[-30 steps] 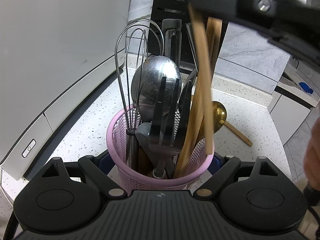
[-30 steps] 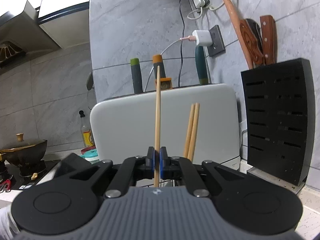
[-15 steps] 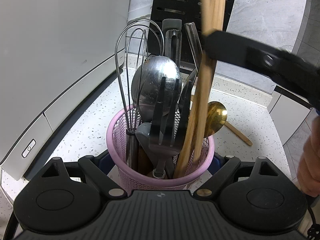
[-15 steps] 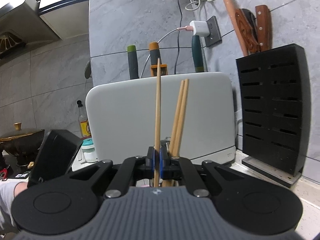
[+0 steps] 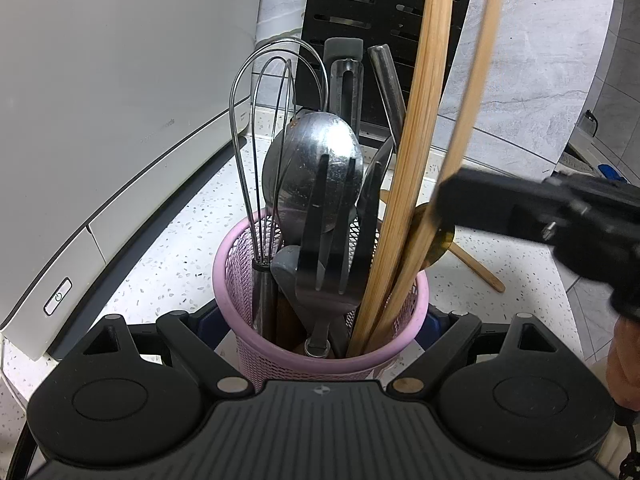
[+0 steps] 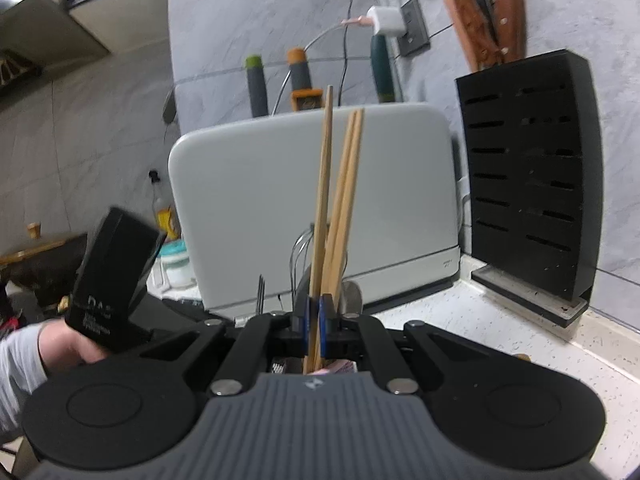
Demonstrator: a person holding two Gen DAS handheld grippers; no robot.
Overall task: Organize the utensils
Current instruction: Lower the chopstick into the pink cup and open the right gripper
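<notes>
A pink mesh utensil holder (image 5: 320, 364) stands on the speckled counter, clamped between the pads of my left gripper (image 5: 324, 320). It holds a wire whisk (image 5: 272, 120), a steel ladle (image 5: 316, 168), a black slotted turner (image 5: 332, 220) and two wooden chopsticks (image 5: 424, 100). My right gripper (image 6: 316, 320) is shut on a third chopstick (image 6: 325, 200), held upright. From the left wrist it shows as a black body (image 5: 532, 208) at the right, and its blurred chopstick (image 5: 476, 100) slants down into the holder beside the other two (image 6: 348, 200).
A white appliance (image 5: 100, 120) stands close on the left, and a black knife block (image 6: 528, 168) rises behind the holder. A gold spoon with a wooden handle (image 5: 476, 266) lies on the counter behind the holder. A hand holds the left gripper's body (image 6: 108, 272).
My right gripper has come down from the top of the left wrist view to the right middle. Its chopstick has sunk into the holder. The left gripper and holder have stayed still.
</notes>
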